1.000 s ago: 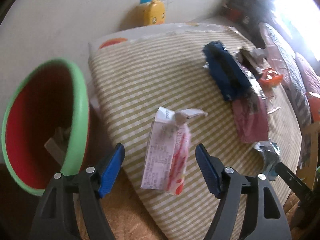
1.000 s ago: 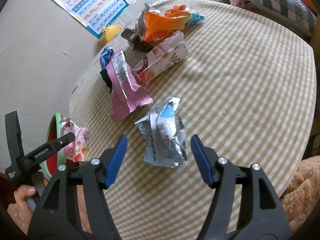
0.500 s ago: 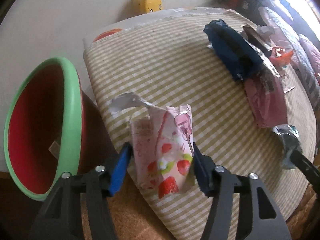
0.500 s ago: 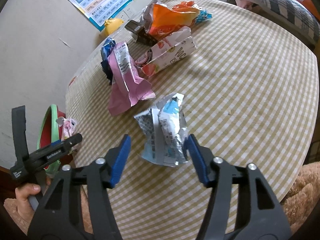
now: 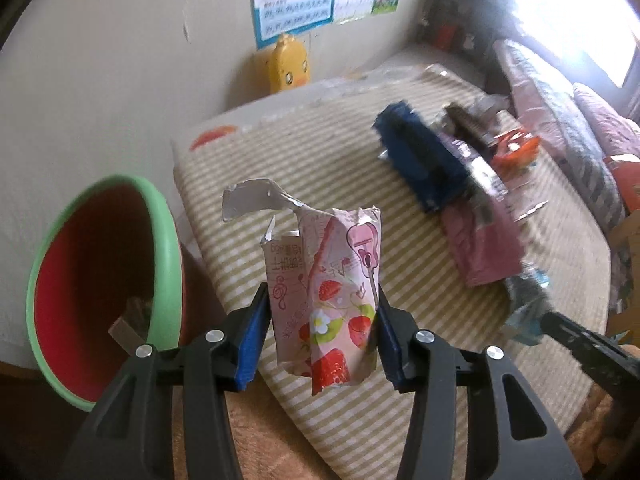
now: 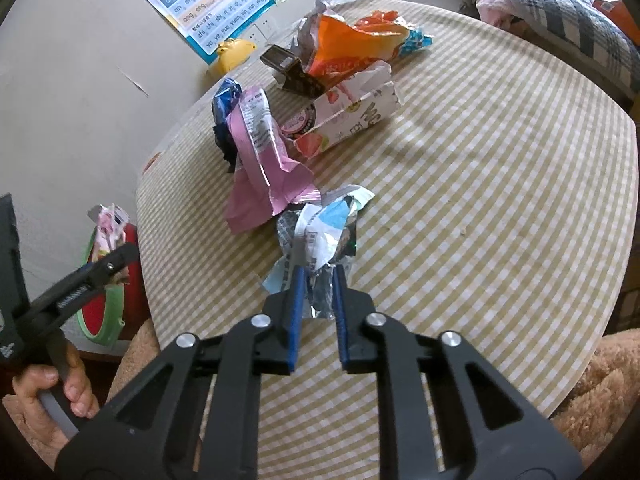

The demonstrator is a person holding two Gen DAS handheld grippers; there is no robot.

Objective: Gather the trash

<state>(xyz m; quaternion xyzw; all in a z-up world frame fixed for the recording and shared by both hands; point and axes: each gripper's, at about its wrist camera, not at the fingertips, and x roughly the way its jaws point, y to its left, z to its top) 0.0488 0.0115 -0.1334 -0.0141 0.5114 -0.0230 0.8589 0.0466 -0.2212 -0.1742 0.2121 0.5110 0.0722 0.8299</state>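
while the left gripper [image 5: 318,336] clamps the strawberry carton [image 5: 326,296], a green-rimmed bin [image 5: 100,280] sits to its left. the right gripper [image 6: 316,280], jaws just closing, pinches the foil wrapper [image 6: 320,236].

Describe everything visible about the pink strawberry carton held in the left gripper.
The strawberry carton is a crumpled pink paper box printed with strawberries, a guitar and music notes. Its top is torn open, with a silvery flap bent to the left. It stands nearly upright, lifted off the checked table, clamped between the blue pads of the left gripper, beside the green-rimmed red bin.
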